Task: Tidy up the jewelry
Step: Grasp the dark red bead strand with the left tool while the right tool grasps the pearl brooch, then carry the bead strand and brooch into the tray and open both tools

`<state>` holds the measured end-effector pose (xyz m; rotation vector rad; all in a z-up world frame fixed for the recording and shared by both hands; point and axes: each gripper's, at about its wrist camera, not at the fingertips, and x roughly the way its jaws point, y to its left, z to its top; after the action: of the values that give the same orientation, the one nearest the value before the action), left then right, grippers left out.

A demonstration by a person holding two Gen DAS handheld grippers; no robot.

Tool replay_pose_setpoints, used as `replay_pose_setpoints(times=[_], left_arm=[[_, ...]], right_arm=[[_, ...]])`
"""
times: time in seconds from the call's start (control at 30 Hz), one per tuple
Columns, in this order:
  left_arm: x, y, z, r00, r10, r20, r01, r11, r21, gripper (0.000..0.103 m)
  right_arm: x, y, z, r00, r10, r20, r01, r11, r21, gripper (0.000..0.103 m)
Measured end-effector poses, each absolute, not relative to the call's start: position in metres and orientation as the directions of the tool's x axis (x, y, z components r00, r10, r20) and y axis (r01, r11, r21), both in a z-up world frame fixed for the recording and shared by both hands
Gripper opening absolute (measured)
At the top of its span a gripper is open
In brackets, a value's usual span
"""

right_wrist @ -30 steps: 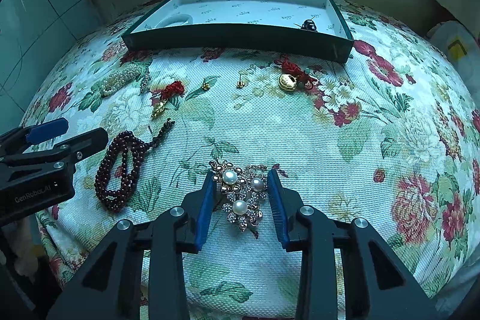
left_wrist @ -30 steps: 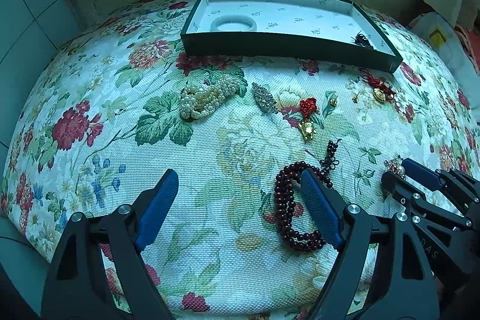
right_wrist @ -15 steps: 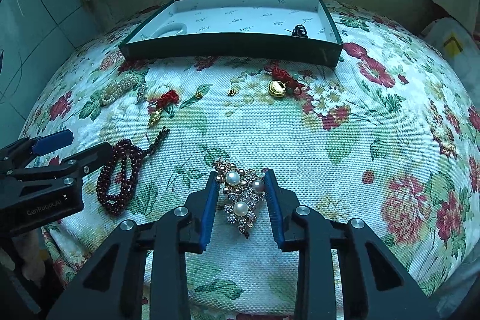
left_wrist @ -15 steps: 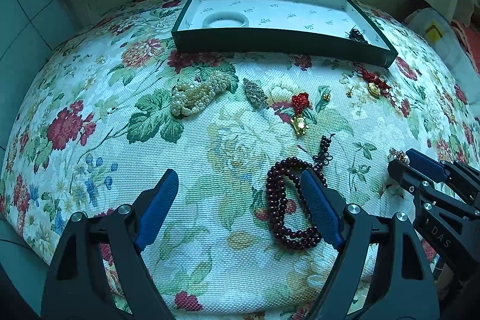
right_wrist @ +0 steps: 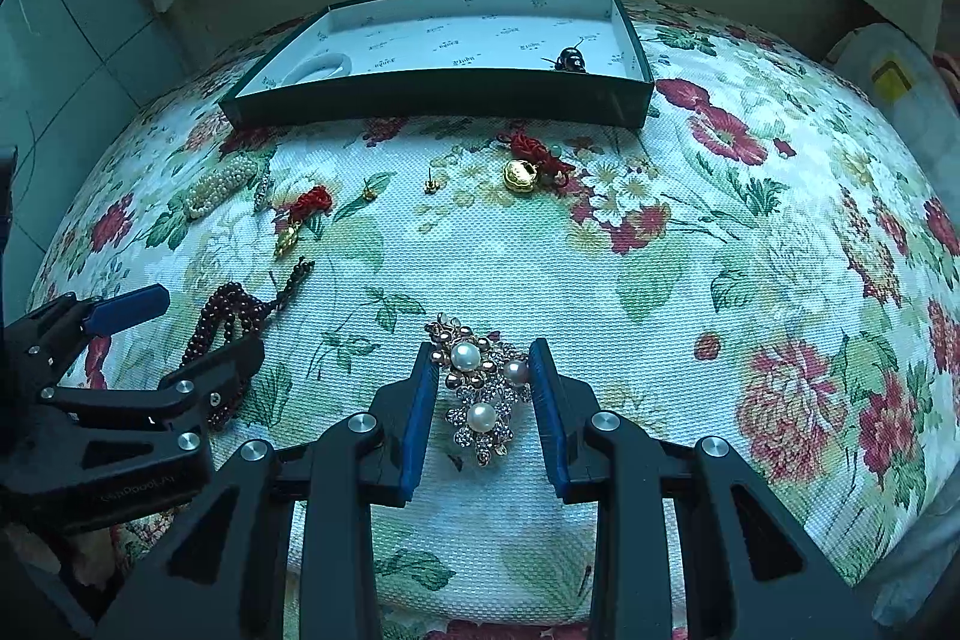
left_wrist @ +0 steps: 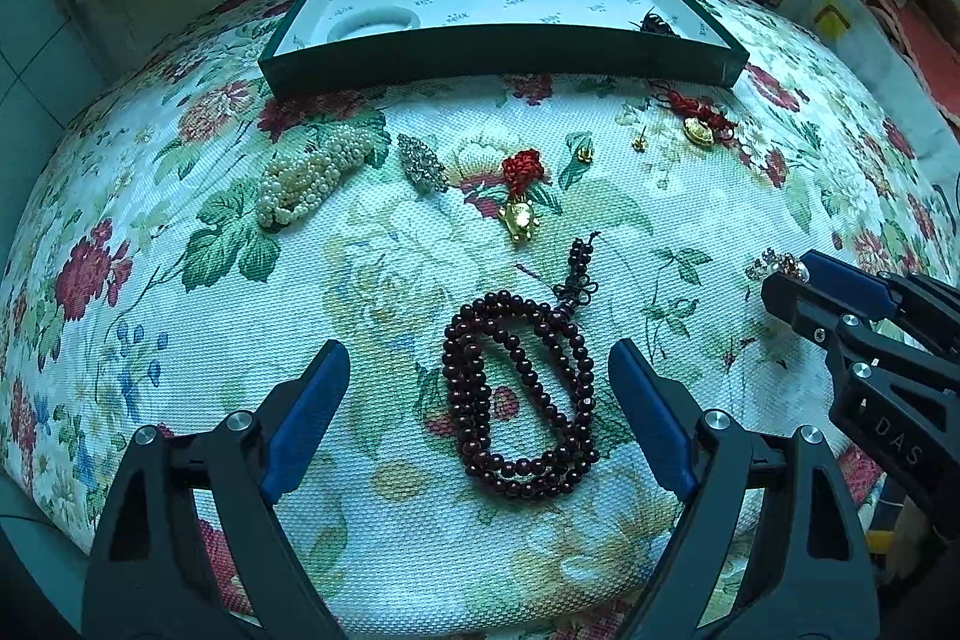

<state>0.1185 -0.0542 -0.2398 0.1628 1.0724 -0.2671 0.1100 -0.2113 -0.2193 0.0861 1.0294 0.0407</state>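
Observation:
My right gripper (right_wrist: 483,364) is shut on a pearl flower brooch (right_wrist: 480,388) held between its blue pads, just above the floral cloth. My left gripper (left_wrist: 480,364) is open and straddles a dark red bead bracelet (left_wrist: 522,394) lying on the cloth. A dark green jewelry box (left_wrist: 504,52) with a white lining stands at the back, with a white ring (left_wrist: 375,23) and a small dark piece (left_wrist: 657,25) inside. The box (right_wrist: 444,91) also shows in the right wrist view. The right gripper also shows at the right edge of the left wrist view (left_wrist: 786,280).
On the cloth lie a pearl strand (left_wrist: 312,175), a silver brooch (left_wrist: 423,163), a red knot with gold turtle (left_wrist: 519,196), two small gold studs (left_wrist: 585,152), and a red knot with gold charm (left_wrist: 699,124). White cloths hang behind.
The left gripper has shifted right, so the bead bracelet now lies between its open fingers. The right gripper has closed further on the brooch.

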Motion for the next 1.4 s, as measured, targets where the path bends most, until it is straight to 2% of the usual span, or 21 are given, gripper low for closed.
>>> replay_pose_setpoints(times=[0.1, 0.13, 0.2, 0.3, 0.37, 0.47, 0.73, 1.4], left_arm=[[0.119, -0.052, -0.244, 0.437, -0.139, -0.889, 0.289, 0.957, -0.008, 0.085], [0.120, -0.050, -0.244, 0.433, -0.138, -0.891, 0.285, 0.958, -0.010, 0.077], [0.119, -0.049, -0.243, 0.441, -0.135, -0.887, 0.288, 0.958, -0.003, 0.070], [0.117, -0.048, -0.241, 0.449, -0.143, -0.882, 0.293, 0.956, -0.005, 0.053], [0.118, -0.046, -0.239, 0.453, -0.148, -0.879, 0.293, 0.956, -0.011, 0.036], [0.119, -0.042, -0.238, 0.455, -0.156, -0.877, 0.291, 0.957, -0.019, 0.021], [0.120, -0.037, -0.233, 0.459, -0.184, -0.869, 0.293, 0.955, -0.047, 0.012], [0.149, -0.038, -0.186, 0.557, -0.214, -0.802, 0.294, 0.954, -0.050, 0.012]], right_arm=[[0.110, -0.211, -0.219, 0.515, 0.076, -0.854, 0.006, 0.996, 0.093, 0.032], [0.110, -0.211, -0.219, 0.515, 0.077, -0.854, 0.007, 0.996, 0.093, 0.032], [0.110, -0.211, -0.219, 0.515, 0.076, -0.854, 0.007, 0.996, 0.093, 0.032], [0.109, -0.212, -0.219, 0.515, 0.076, -0.854, 0.006, 0.996, 0.093, 0.032], [0.109, -0.211, -0.219, 0.516, 0.077, -0.853, 0.005, 0.996, 0.093, 0.032], [0.109, -0.210, -0.219, 0.516, 0.077, -0.853, 0.005, 0.996, 0.093, 0.032], [0.108, -0.208, -0.218, 0.522, 0.079, -0.849, 0.004, 0.996, 0.095, 0.032], [0.136, -0.212, -0.185, 0.595, 0.096, -0.798, -0.013, 0.994, 0.110, 0.032]])
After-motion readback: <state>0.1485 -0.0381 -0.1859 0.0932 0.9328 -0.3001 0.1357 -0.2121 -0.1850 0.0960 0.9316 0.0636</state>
